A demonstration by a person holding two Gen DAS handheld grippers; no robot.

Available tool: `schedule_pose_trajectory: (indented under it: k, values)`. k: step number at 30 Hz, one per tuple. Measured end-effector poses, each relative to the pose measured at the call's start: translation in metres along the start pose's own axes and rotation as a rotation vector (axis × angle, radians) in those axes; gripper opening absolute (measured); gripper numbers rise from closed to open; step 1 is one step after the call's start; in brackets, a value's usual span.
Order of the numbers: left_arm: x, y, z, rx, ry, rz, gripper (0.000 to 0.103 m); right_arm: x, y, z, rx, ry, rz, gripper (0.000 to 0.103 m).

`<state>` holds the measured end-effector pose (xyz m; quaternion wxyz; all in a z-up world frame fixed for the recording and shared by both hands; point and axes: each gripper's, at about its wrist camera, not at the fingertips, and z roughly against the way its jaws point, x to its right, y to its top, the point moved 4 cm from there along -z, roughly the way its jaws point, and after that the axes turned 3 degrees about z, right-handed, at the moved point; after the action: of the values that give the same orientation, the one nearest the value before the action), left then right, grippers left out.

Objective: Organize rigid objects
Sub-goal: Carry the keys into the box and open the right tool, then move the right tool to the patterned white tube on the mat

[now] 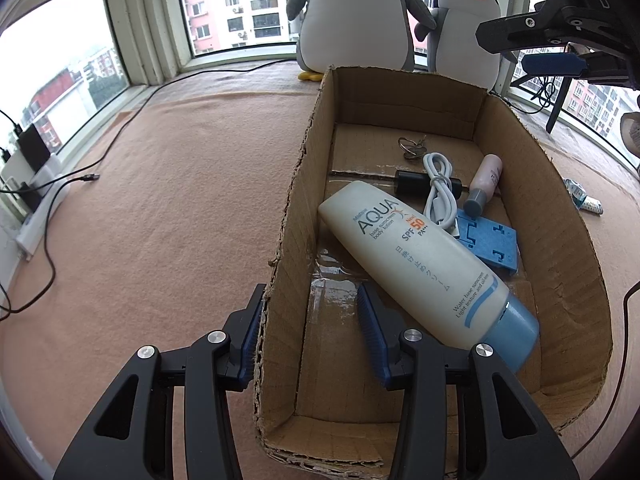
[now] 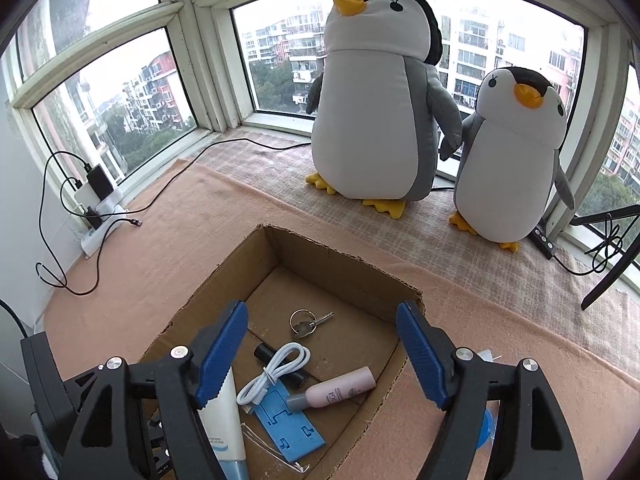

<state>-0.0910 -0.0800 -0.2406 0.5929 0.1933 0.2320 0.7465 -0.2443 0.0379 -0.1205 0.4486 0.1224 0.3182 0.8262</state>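
Note:
An open cardboard box [image 1: 304,184] sits on the peach blanket. Inside lie a white AQUA sunscreen tube [image 1: 416,260] with a blue cap, a coiled white cable [image 1: 440,192], a black cylinder [image 1: 412,184], a small pink bottle [image 1: 486,178], a blue plastic stand [image 1: 492,240] and a key ring [image 1: 412,148]. My left gripper [image 1: 310,296] is open and straddles the box's left wall, one finger outside and one inside, near the tube. My right gripper [image 2: 320,312] hangs open above the box [image 2: 224,280], holding nothing; the keys [image 2: 308,324] and pink bottle [image 2: 340,390] show between its fingers.
Two plush penguins [image 2: 376,112] [image 2: 512,160] stand at the window behind the box. Black cables [image 1: 120,132] and a power strip [image 2: 100,232] lie at the left. A small patterned item [image 1: 580,196] lies right of the box, and a black stand leg [image 2: 608,280] is at far right.

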Motion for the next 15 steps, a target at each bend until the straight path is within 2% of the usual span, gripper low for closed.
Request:
schedule_pose_trajectory:
  k: [9,15]
  values:
    - [0.000,0.000,0.000,0.000,0.000,0.000,0.043,0.023,-0.017,0.053,0.027,-0.017,-0.052,0.073]
    - [0.000,0.000,0.000,0.000,0.000,-0.001,0.043,0.058,-0.033,0.098,0.052,-0.079,-0.101,0.073]
